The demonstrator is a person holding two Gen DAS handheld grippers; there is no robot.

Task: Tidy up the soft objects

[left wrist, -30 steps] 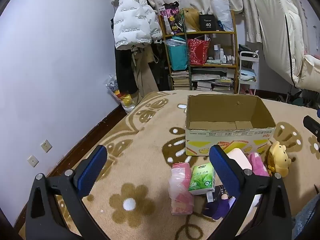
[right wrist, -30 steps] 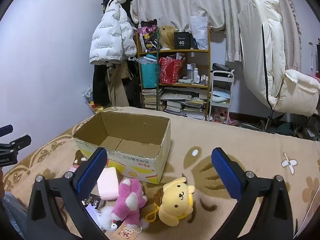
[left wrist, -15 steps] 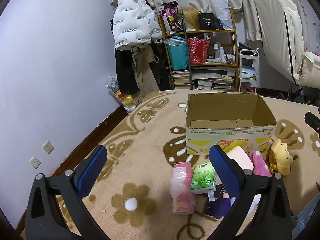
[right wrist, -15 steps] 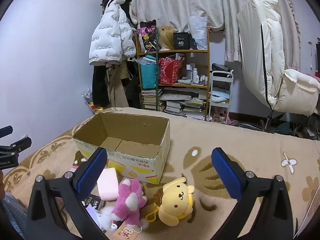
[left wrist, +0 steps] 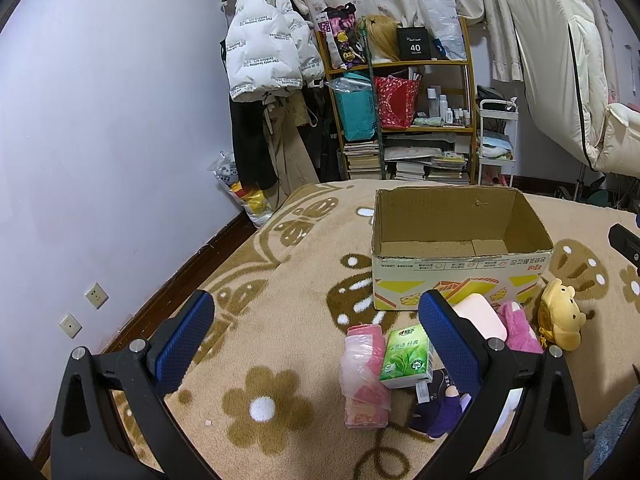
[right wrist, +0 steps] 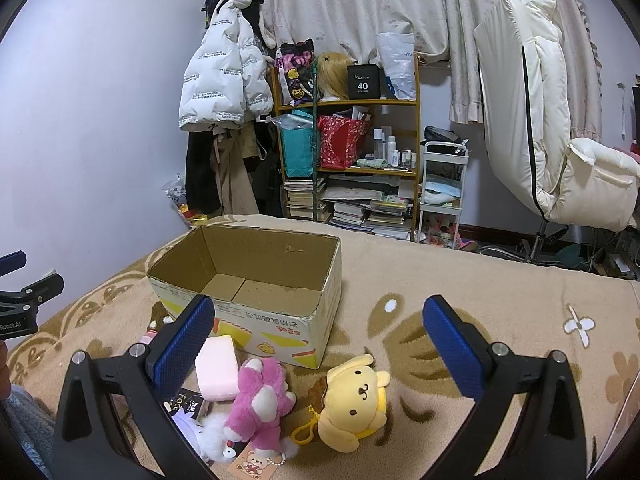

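Note:
An empty cardboard box (left wrist: 460,236) (right wrist: 256,276) stands on a beige flowered blanket. In front of it lie a pink wrapped pack (left wrist: 364,376), a green tissue pack (left wrist: 406,356), a pale pink block (right wrist: 216,368), a pink plush (right wrist: 262,398), a yellow dog plush (right wrist: 354,402) (left wrist: 558,320) and a purple plush (left wrist: 438,414). My left gripper (left wrist: 316,340) hovers open over the blanket, left of the packs. Wide open too, my right gripper (right wrist: 318,344) hangs above the two plush toys, holding nothing.
Beyond the bed stand a cluttered shelf (right wrist: 352,152), a coat rack with a white puffer jacket (left wrist: 268,56), a small white cart (right wrist: 442,184) and a white recliner (right wrist: 560,136). The wall (left wrist: 100,160) runs close along the left side of the bed.
Both views have shifted only slightly; the left gripper drifted a touch toward the box. No object has moved and both grippers remain open.

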